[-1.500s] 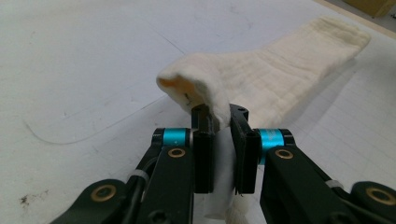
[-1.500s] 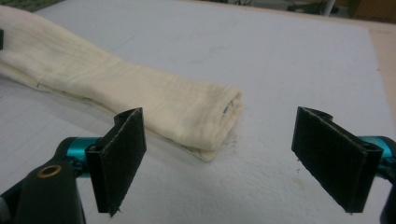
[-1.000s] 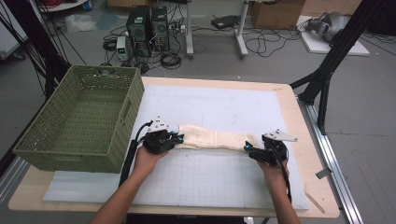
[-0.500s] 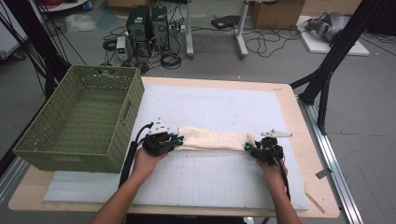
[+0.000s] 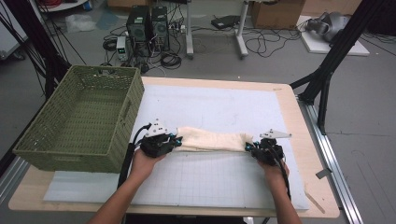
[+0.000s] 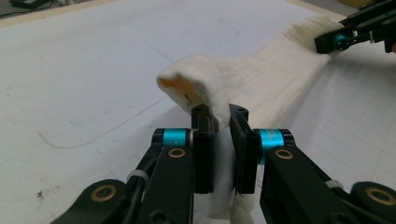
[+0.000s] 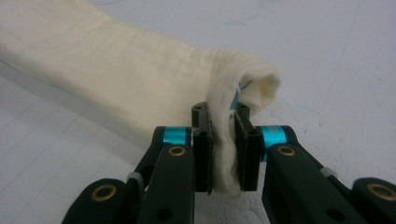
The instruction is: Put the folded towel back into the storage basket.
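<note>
Both grippers had their jaws clamped on the soft, cream-coloured folded cloth point(image 5: 212, 139), the left gripper point(image 5: 176, 140) and right gripper point(image 5: 248, 147) pinching opposite ends, right of the green woven basket point(image 5: 81, 121). It looked light and floppy, best held by its ends.

A lab or workshop; computer towers point(image 5: 149, 23) and tangled cables point(image 5: 261, 44) sit on the grey floor beyond the bench's far edge; black frame struts point(image 5: 334, 60) flank it.
</note>
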Motion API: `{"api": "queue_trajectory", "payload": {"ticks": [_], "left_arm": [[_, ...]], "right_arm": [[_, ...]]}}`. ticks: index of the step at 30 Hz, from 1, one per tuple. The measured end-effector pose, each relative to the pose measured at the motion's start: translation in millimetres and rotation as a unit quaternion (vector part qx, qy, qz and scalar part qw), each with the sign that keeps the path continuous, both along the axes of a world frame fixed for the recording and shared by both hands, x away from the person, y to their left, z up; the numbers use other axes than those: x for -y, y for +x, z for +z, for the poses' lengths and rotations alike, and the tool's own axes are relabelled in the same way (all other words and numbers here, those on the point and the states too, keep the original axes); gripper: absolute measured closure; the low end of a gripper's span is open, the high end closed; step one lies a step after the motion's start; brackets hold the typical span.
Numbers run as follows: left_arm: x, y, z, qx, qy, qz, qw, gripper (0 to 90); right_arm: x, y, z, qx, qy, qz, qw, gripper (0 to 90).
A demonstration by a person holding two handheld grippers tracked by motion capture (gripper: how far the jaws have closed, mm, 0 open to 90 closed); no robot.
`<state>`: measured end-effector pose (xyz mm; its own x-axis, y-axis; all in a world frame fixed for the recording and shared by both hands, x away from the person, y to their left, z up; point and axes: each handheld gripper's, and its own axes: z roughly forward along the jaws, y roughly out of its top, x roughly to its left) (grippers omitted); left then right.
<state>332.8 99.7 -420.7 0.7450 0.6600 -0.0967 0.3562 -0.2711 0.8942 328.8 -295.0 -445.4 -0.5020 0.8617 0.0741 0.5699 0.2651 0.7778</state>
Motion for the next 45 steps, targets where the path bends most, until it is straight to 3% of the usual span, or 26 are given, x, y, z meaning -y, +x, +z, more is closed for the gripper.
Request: {"api": "queue_trajectory", "payload": {"ticks": [11, 18, 27, 29, 33, 45], "left_arm": [[-12.8, -16.1, 17.1, 0.032, -0.024, -0.004, 0.9992, 80.9], [-20.0, -23.5, 24.0, 0.045, -0.028, -0.006, 0.9986, 80.9], [-27.3, -32.9, 30.0, 0.058, -0.034, -0.006, 0.9977, 80.9], [-30.2, -35.8, 32.5, 0.063, -0.037, -0.005, 0.9973, 80.9], [-35.8, -42.2, 37.6, 0.074, -0.040, -0.005, 0.9965, 80.9], [-54.5, -59.1, 48.4, 0.095, -0.050, 0.005, 0.9942, 80.9]], "right_arm": [[1.2, -8.9, 12.4, 0.059, 0.023, 0.035, 0.9974, 80.1], [1.9, -12.3, 21.8, 0.094, 0.037, 0.046, 0.9938, 80.3], [-0.7, -14.0, 29.0, 0.111, 0.047, 0.057, 0.9910, 80.3], [-3.5, -12.9, 34.2, 0.126, 0.047, 0.064, 0.9888, 80.3], [-6.8, -12.2, 38.9, 0.134, 0.049, 0.071, 0.9872, 80.3], [-24.4, -3.4, 66.0, 0.176, 0.066, 0.093, 0.9778, 80.3]]}}
